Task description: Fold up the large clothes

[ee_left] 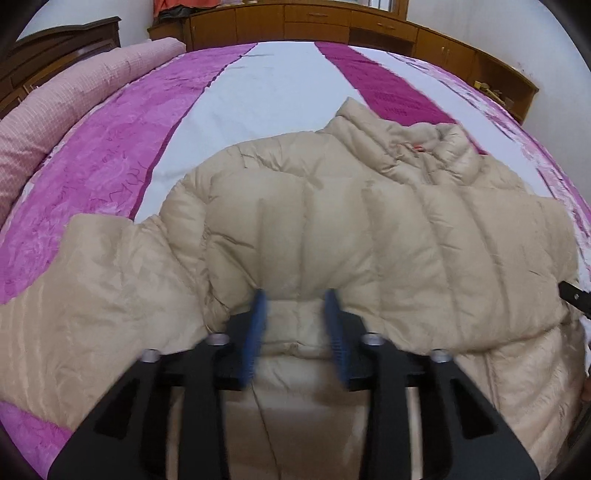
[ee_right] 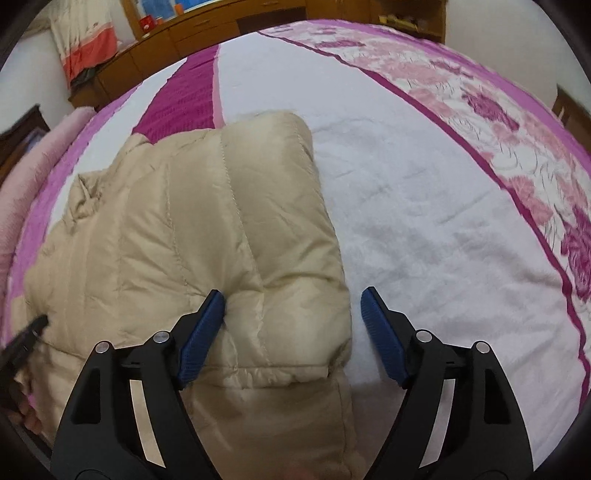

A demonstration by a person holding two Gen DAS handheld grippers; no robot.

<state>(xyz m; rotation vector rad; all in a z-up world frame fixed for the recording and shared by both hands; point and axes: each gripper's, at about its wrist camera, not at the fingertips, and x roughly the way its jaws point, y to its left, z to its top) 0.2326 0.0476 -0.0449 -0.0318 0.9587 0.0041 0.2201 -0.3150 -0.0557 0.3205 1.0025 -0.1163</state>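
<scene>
So, your puffy quilted beige jacket [ee_left: 332, 229] lies on the striped quilt [ee_left: 122, 122]. Left claw [ee_left: 295, 332] half-spread, straddling a fold (pads blurred); right claw [ee_right: 291, 332] wide, its nine-o'clock pad [ee_right: 201, 332] touching the cloth.

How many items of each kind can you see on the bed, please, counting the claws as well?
Beige puffer jacket: 1
Pink rolled quilt: 1
Claws, left claw and right claw: 2
Total: 4

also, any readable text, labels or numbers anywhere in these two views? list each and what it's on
None readable.
Beige puffer jacket: small orange tag at the collar, too small to read.
Red box on the wooden cabinet: blurred, any print illegible.
Bedspread: floral pattern only, no words.
</scene>
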